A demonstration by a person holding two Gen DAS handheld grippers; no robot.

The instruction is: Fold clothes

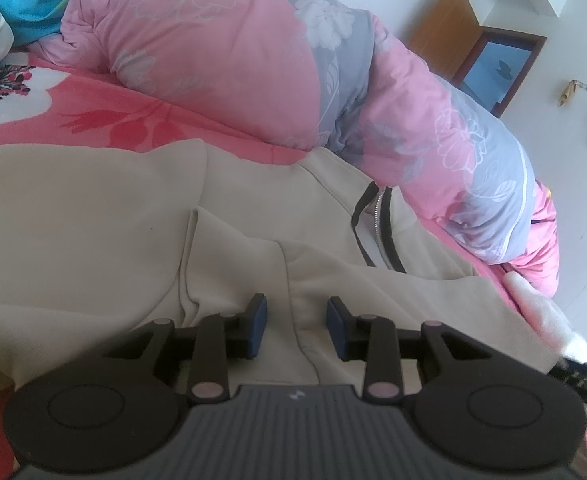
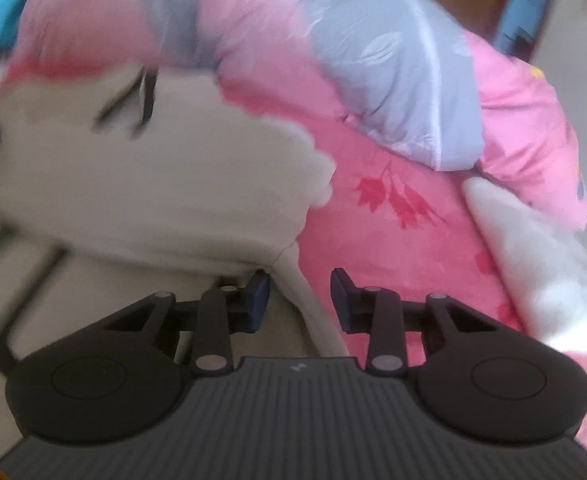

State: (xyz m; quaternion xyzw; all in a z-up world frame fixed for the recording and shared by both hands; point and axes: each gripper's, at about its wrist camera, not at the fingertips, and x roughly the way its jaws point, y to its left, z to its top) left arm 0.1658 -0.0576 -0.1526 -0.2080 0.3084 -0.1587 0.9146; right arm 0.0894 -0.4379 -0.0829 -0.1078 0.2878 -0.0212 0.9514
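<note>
- The beige zip-neck sweatshirt (image 1: 93, 216) is spread out on the bed, on top of a pink floral bedsheet (image 1: 93, 120), with a rolled-up pink and grey quilt (image 1: 253, 60) bunched along its far side.
- Left gripper (image 1: 296, 328) sits low over the sweatshirt's near part — a raised fold of beige cloth runs up right between its blue pads (image 1: 258, 326). There's a visible gap on both sides of that ridge, so I can't tell if it's actually pinching the fabric.
- The zipper (image 1: 379, 228) with its dark trim lies further off, ahead and a bit right of that gripper.
- Right gripper (image 2: 300, 300) is at the sweatshirt's right edge — a beige hem or seam strip passes between its pads, closer to the left one. The view is blurry, so I can't tell if it's gripping.
- A white fluffy thing (image 2: 533, 260) lies off to the right on the sheet.
</note>
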